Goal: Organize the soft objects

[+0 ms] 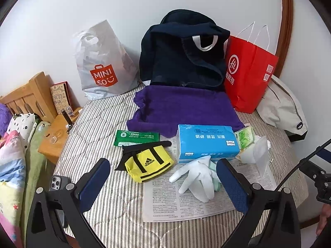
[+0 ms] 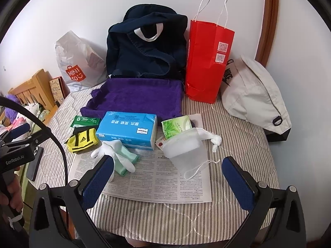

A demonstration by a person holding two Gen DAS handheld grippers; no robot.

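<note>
On a striped bed cover lie a purple towel (image 1: 182,109) (image 2: 136,97), a blue tissue pack (image 1: 206,142) (image 2: 128,130), a yellow pouch (image 1: 150,165) (image 2: 82,142), white gloves (image 1: 196,177) (image 2: 115,155), a green tissue packet (image 1: 245,137) (image 2: 175,125), a green wipes packet (image 1: 136,137) (image 2: 82,121) and a white drawstring bag (image 2: 186,144) (image 1: 256,150). My left gripper (image 1: 163,181) hovers open above the pouch and gloves. My right gripper (image 2: 167,175) hovers open over the newspaper (image 2: 157,181), holding nothing.
A dark blue bag (image 1: 182,51) (image 2: 144,47), a red paper bag (image 1: 250,70) (image 2: 206,62), a white Miniso bag (image 1: 103,66) and a beige bag (image 2: 252,95) stand along the wall. A phone (image 1: 60,183) lies at the bed's left edge, beside a wooden nightstand (image 1: 55,136).
</note>
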